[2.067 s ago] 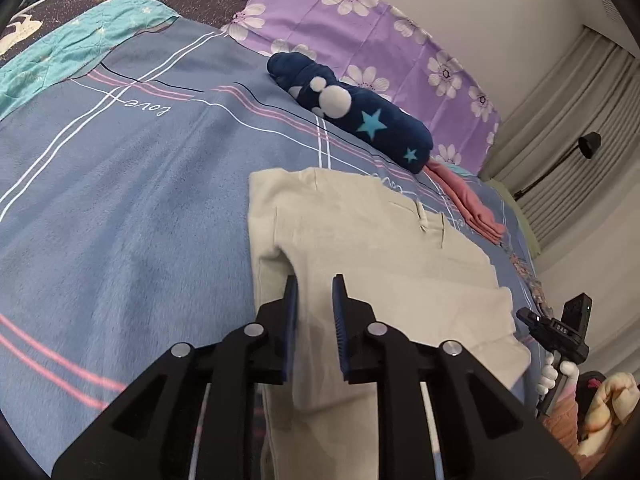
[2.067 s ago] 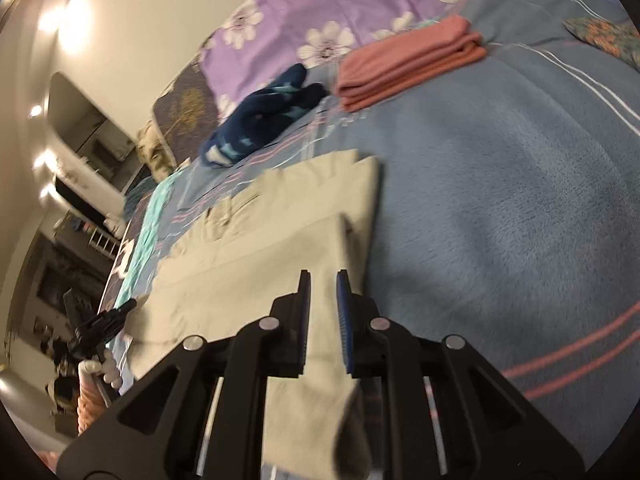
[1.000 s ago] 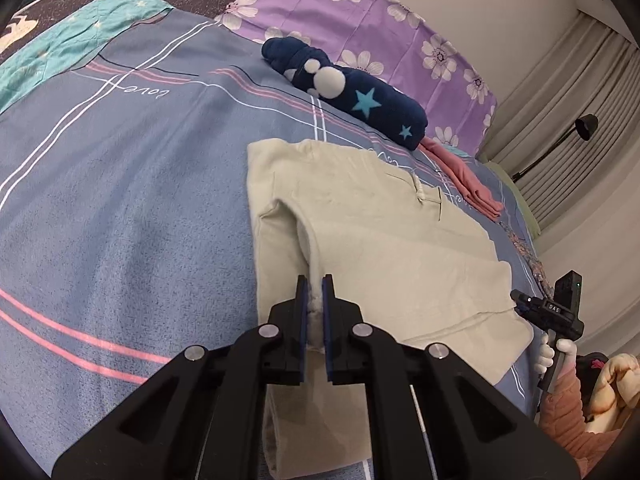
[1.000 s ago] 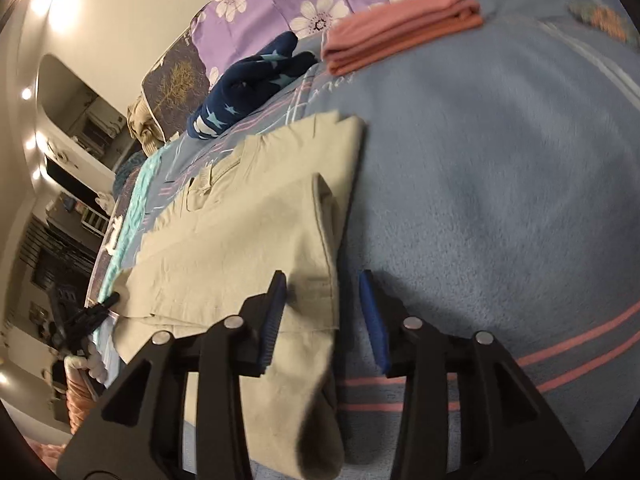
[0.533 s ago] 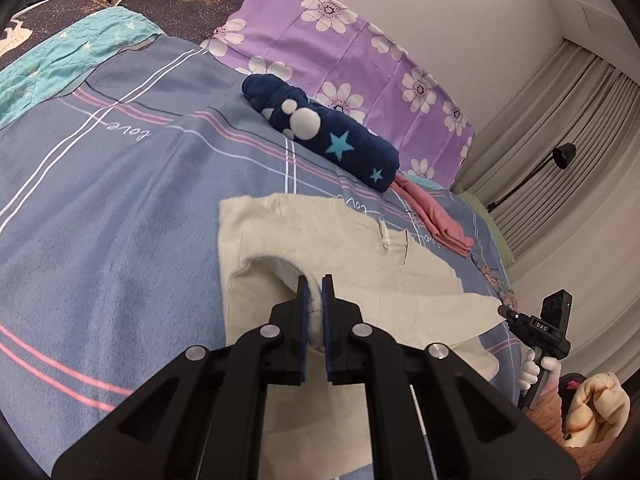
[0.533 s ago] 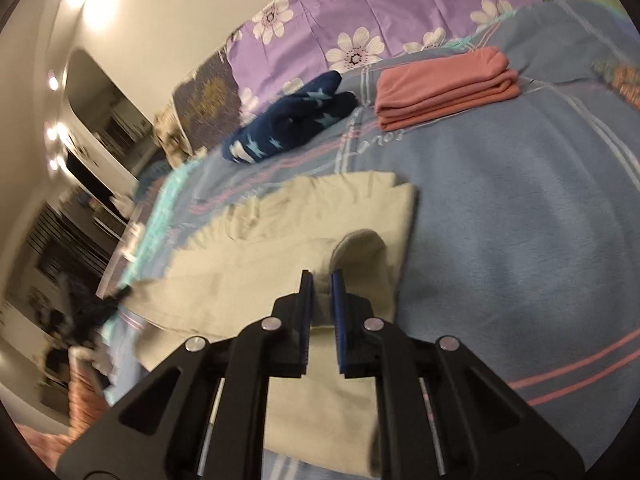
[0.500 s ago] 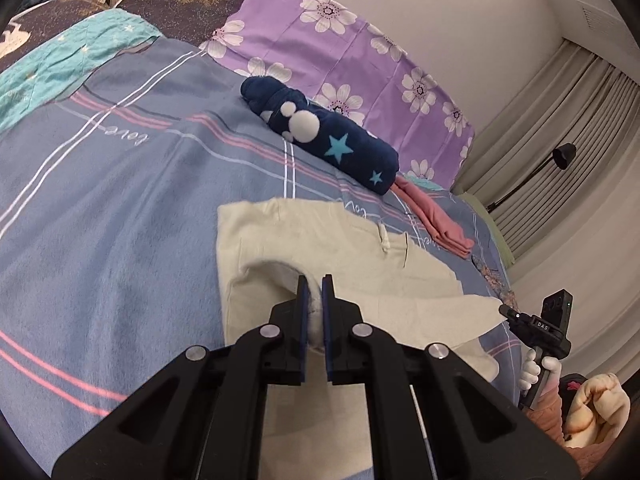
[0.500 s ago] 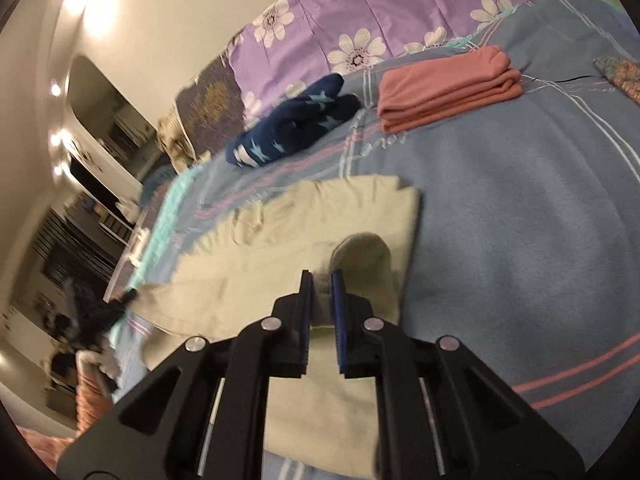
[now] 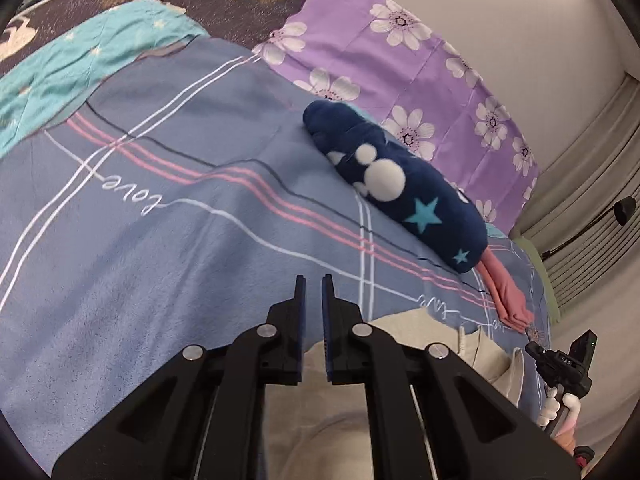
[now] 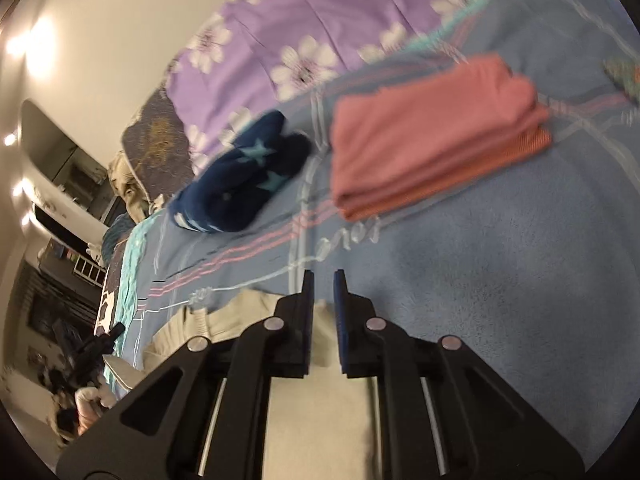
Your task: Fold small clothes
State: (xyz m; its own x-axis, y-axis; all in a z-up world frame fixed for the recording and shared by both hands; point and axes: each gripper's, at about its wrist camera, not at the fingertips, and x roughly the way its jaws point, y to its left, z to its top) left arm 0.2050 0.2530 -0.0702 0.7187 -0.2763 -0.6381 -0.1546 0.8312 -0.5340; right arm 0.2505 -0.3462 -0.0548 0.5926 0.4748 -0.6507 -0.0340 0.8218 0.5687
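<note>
The left gripper point(image 9: 313, 280) has its jaws drawn nearly together, pinching beige cloth far back between them; this is the beige garment point(image 9: 412, 328), which lies on the blue blanket point(image 9: 160, 248) just below the fingers. The right gripper point(image 10: 323, 276) is likewise narrowed onto a fold of the same garment point(image 10: 320, 344). Only the left view shows the word "love" point(image 9: 132, 196) on the blanket and the white dots of the navy star-print bundle point(image 9: 400, 196). The right view alone shows the folded pink stack point(image 10: 432, 136) whole, beside that bundle point(image 10: 244, 184), though blurred. A purple flowered pillow point(image 9: 400, 68) lies beyond.
</note>
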